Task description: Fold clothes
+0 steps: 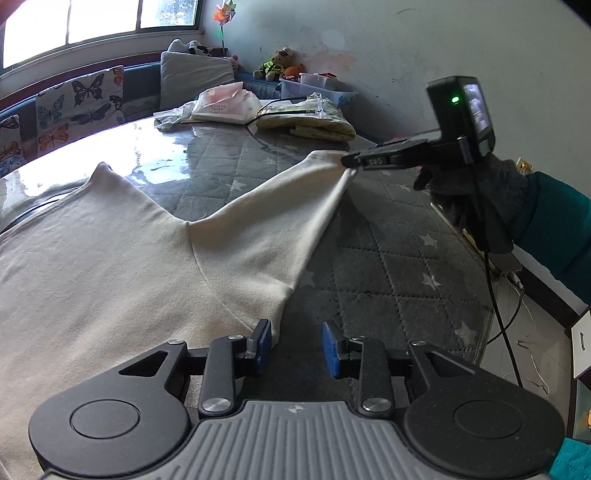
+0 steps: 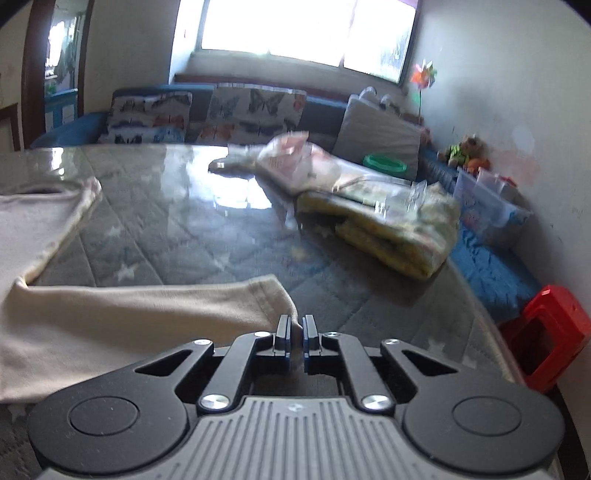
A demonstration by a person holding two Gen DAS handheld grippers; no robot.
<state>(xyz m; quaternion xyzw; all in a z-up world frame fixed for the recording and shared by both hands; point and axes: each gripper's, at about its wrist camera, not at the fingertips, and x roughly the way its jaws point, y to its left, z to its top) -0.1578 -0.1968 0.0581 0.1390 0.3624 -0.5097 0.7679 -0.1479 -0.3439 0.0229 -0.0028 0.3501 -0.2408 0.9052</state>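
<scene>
Cream knit garment (image 1: 110, 266), soft and matte with a long sleeve, is lying spread on the worktop (image 1: 388, 266), its body toward the left of the left wrist view and its sleeve running as the long axis away to the upper right, tapering to a cuff. That cuff is being pinched by the right hand-held gripper (image 1: 351, 162), whose blue pads are standing closed on the fabric edge, as the right wrist view shows (image 2: 295, 328); the sleeve is lifting slightly off the surface and forming a taut ridge. A gloved hand (image 1: 476, 199) in a teal sleeve is carrying this tool.

The left hand-held gripper (image 1: 295, 347) is hovering near the garment's side seam below the armpit, its jaws partly apart; the left pad (image 1: 263, 343) is sitting at the cloth's edge, and whether it is touching cannot be told.

The worktop is wearing a grey quilted cover with pale stars under a glossy, reflective clear sheet. At its far end a folded yellow patterned cloth (image 1: 314, 122) and a pale pink bag (image 1: 225, 105) are lying. Beyond, butterfly-print cushions (image 1: 79, 107) are lining a blue bench under a bright window (image 1: 99, 26), with a teddy bear (image 1: 275, 64) and a clear plastic bin (image 1: 321, 86) by the scuffed white wall. A red stool (image 2: 546, 339) is standing beside the worktop.
</scene>
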